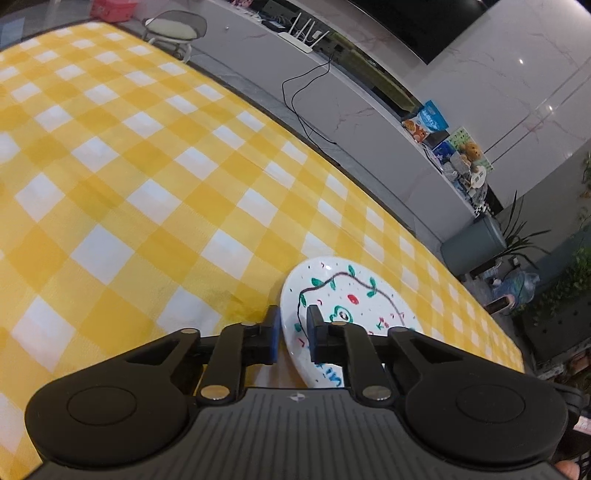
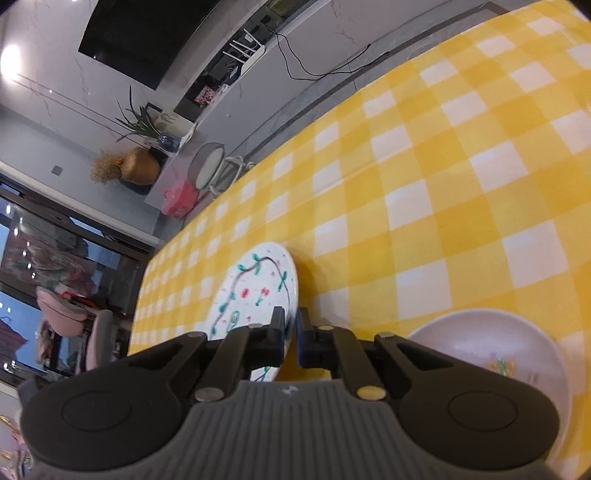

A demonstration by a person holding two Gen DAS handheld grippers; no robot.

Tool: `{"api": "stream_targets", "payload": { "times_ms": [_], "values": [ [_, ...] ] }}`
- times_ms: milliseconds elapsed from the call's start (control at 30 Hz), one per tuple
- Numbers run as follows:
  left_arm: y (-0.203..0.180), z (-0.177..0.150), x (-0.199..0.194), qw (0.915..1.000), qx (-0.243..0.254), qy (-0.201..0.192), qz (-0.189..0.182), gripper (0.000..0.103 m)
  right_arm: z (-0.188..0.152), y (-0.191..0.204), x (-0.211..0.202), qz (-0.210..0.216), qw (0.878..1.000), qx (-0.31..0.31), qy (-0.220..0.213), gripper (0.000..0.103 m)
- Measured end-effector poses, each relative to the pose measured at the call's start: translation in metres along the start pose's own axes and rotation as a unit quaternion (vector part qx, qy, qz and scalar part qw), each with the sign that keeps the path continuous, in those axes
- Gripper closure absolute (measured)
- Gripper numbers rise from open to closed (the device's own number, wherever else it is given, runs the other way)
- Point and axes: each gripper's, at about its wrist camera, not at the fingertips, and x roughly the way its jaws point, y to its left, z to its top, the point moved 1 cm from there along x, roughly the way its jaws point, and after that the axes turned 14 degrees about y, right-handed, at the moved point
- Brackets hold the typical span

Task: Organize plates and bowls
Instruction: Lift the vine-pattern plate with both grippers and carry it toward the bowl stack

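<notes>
A white plate painted with a green vine and red spots lies on the yellow checked tablecloth. My left gripper is shut on its near left rim, one finger under the edge and one on top. In the right wrist view a plate of the same look lies left of centre. My right gripper is shut on its right rim, and the jaws are almost together. Whether both views show one plate I cannot tell. A pale pink bowl sits on the cloth just right of the right gripper.
The checked cloth stretches far ahead of both grippers. Beyond the table's far edge stand a round stool, a low white cabinet with a router and a trailing black cable. A pink box sits on the floor.
</notes>
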Motion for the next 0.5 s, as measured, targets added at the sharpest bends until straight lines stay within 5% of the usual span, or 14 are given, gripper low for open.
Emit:
{"api": "stream_targets", "payload": {
  "times_ms": [500],
  "values": [
    [-0.058, -0.015, -0.026, 0.9988, 0.026, -0.003, -0.041, 0.091, -0.029, -0.014, -0.074, 0.025, 0.998, 0.044, -0.037, 0.099]
  ]
}}
